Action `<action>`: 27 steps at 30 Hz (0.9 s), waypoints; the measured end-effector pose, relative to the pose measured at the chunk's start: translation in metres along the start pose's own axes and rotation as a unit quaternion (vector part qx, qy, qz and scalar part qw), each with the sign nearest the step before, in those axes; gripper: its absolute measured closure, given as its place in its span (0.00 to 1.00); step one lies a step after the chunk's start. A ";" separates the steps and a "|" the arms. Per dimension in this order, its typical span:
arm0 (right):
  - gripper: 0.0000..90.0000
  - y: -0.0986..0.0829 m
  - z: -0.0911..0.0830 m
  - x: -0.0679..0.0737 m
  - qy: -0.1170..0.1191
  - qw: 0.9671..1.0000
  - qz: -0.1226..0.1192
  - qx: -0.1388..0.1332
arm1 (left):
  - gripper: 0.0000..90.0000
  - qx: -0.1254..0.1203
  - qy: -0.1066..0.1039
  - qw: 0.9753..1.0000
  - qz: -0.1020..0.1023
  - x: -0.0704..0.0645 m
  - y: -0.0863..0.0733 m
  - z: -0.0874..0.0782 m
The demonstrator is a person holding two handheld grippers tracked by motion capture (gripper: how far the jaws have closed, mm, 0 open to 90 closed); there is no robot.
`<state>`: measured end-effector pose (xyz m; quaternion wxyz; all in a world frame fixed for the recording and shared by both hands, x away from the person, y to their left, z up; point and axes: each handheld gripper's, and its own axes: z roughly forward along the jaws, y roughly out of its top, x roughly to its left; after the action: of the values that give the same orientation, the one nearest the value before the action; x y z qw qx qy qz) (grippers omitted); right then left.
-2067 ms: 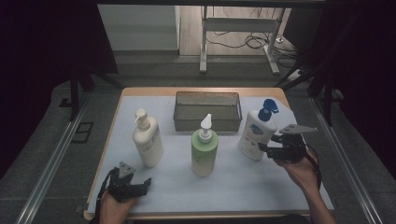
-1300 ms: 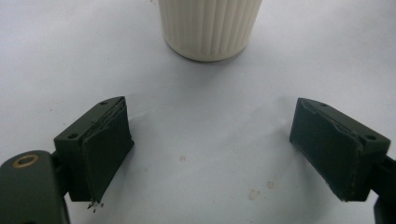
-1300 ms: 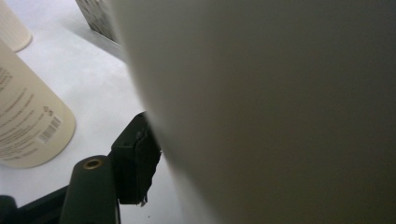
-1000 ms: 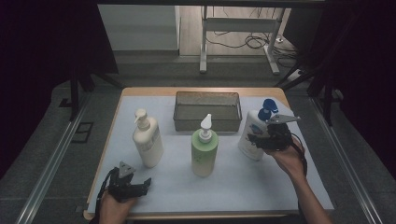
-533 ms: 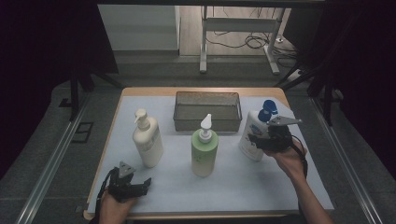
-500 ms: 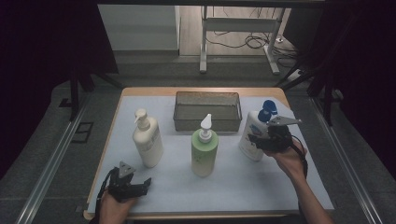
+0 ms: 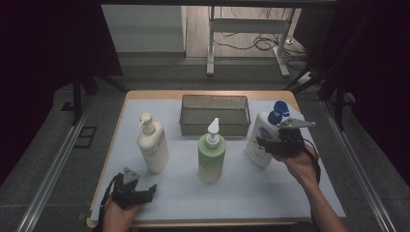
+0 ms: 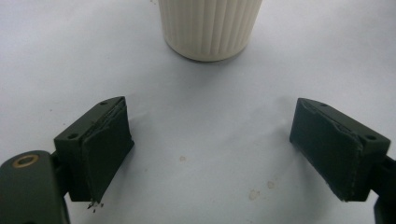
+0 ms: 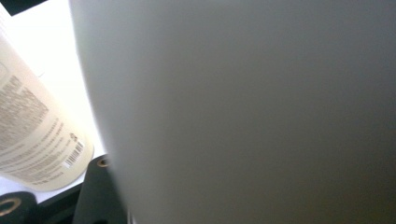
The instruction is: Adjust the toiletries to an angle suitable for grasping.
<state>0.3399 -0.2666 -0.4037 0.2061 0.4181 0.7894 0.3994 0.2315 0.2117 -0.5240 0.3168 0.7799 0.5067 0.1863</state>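
A white bottle with a blue cap (image 7: 257, 137) stands at the right of the table, leaning slightly. My right gripper (image 7: 267, 145) is at its lower body from the right, jaws closed against it. In the right gripper view the white bottle (image 9: 257, 107) is very close and one dark jaw touches its left side. Near the front left edge my left gripper (image 7: 149, 190) lies low on the white mat, open and holding nothing. In the left gripper view its jaws (image 8: 224, 149) stand wide apart, with the ribbed base of a cream pump bottle (image 8: 210, 28) ahead.
The cream pump bottle (image 7: 153, 145) stands at the left and a green pump bottle (image 7: 212, 157) in the middle. A dark mesh basket (image 7: 215, 115) sits at the back centre. Another bottle's labelled side (image 9: 32, 135) shows at the left of the right gripper view.
My right gripper moved left from beside the white bottle onto its body and has stayed there. The left gripper has not moved.
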 end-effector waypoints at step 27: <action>0.44 0.046 -0.010 0.013 0.016 1.000 -0.003 -0.013 | 0.13 0.000 0.000 1.000 0.001 0.000 0.000 0.000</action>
<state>0.3482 -0.2453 -0.3607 0.2005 0.4065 0.7888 0.4153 0.2318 0.2119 -0.5239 0.3167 0.7807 0.5055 0.1863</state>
